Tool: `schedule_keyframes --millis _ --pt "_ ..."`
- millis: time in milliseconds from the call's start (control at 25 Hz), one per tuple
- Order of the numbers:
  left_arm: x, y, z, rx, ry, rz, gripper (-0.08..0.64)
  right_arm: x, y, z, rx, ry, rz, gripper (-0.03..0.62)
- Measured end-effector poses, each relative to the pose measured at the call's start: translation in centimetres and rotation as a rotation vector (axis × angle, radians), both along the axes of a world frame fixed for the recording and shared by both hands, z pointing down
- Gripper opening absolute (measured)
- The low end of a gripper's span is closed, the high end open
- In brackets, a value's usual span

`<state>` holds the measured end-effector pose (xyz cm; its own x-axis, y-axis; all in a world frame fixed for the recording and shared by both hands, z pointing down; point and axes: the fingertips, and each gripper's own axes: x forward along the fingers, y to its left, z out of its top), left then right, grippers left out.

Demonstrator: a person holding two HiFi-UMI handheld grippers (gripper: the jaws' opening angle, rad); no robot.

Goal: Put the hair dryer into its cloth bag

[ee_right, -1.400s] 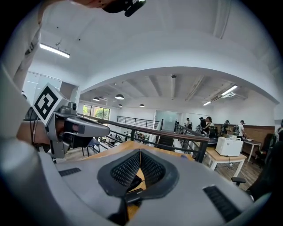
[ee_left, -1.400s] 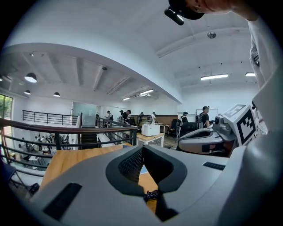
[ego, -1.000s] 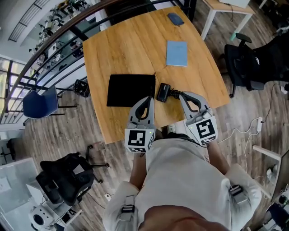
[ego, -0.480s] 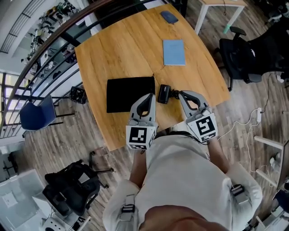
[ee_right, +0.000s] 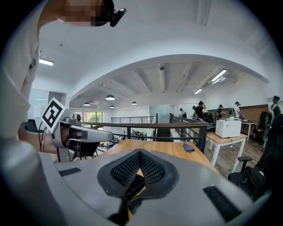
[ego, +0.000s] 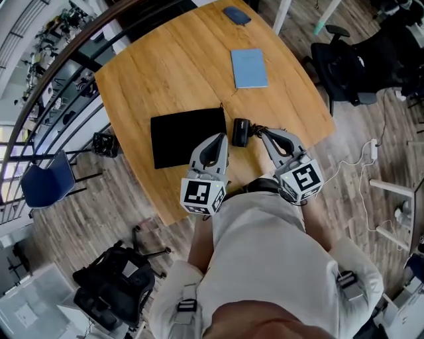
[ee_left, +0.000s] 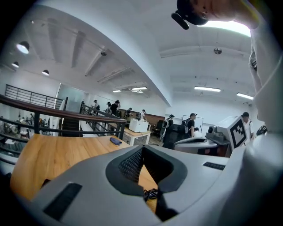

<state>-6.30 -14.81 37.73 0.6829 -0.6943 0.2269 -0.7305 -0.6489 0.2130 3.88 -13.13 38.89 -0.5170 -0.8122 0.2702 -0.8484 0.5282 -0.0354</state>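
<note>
The flat black cloth bag (ego: pixel 185 136) lies on the wooden table (ego: pixel 165 73) near its front edge. The black hair dryer (ego: pixel 240 132) lies just right of the bag, its cord trailing to the right. My left gripper (ego: pixel 221 137) is shut and empty, with its tip at the bag's right edge. My right gripper (ego: pixel 260 132) is also shut and empty, close beside the dryer's right side. In the left gripper view the shut jaws meet at the left gripper (ee_left: pixel 142 148), with a bit of cord (ee_left: pixel 151 194) below. The right gripper (ee_right: pixel 139 152) shows the dryer (ee_right: pixel 132 189) dark behind its jaws.
A light blue notebook (ego: pixel 250 67) and a small dark blue pouch (ego: pixel 236 15) lie farther back on the table. A black office chair (ego: pixel 348 69) stands to the right, and a blue chair (ego: pixel 46 185) and a railing (ego: pixel 53 93) to the left. A white cable (ego: pixel 361 179) lies on the floor.
Both shut grippers have sunk a little and edged toward the bag and dryer. The head view has swung, so the table sits higher in frame. Bag and dryer lie as before.
</note>
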Motion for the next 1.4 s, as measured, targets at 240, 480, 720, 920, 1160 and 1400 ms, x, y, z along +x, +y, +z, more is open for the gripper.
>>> schedule_keyframes --millis 240,480,720,920,1160,1400 --pt "-0.5 0.0 1.8 -0.028 -0.015 0.026 0.018 0.5 0.1 1.6 -0.020 0.025 0.047 0.020" --pt "-0.5 -0.3 3.6 -0.041 -0.065 -0.012 0.018 1.3 -0.3 3.9 -0.053 0.087 0.040 0.020" --pt "0.1 -0.7 5.7 -0.075 -0.099 -0.045 0.020 2.8 -1.1 6.2 -0.078 0.145 -0.017 0.021" --pt "0.3 -1.0 7.5 -0.111 -0.139 -0.066 0.020 4.0 -1.3 8.9 -0.108 0.201 -0.073 0.021" --pt "0.6 -1.2 9.6 -0.149 -0.181 -0.087 0.020 5.5 -1.6 11.5 -0.149 0.235 -0.105 0.021" --pt "1.4 -0.9 11.4 -0.187 -0.194 -0.084 0.020 5.9 -1.3 13.6 -0.173 0.296 -0.140 0.021"
